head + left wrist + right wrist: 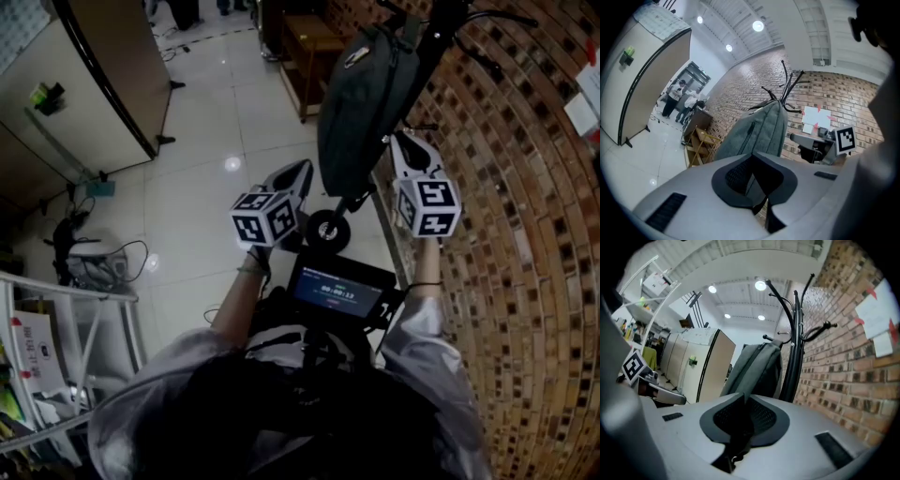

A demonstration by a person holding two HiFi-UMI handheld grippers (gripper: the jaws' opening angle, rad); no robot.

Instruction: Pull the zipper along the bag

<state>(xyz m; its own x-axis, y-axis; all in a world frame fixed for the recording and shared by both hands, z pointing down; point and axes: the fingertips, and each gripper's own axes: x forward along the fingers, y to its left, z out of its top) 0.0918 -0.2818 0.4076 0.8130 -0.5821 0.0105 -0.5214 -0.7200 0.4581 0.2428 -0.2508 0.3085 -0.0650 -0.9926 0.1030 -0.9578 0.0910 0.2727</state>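
Observation:
A grey bag point(361, 103) hangs from a black coat stand point(445, 19) beside a brick wall. My left gripper point(305, 169) meets the bag's lower left edge. In the left gripper view, grey fabric of the bag point(759, 131) runs down between the pads of the left gripper point(752, 180), which is shut on it. A dark zipper line point(749, 133) runs up the bag's side. My right gripper point(398, 141) is at the bag's right edge. In the right gripper view, the right gripper point(740, 420) is shut on a dark tab that looks like the zipper pull, below the bag point(754, 369).
The brick wall point(525, 234) stands close on the right, with white papers point(815, 119) pinned to it. A wooden shelf point(309, 47) stands behind the stand. A beige cabinet point(84, 84) is far left and a metal rack point(56, 309) near left. People point(677, 96) stand far off.

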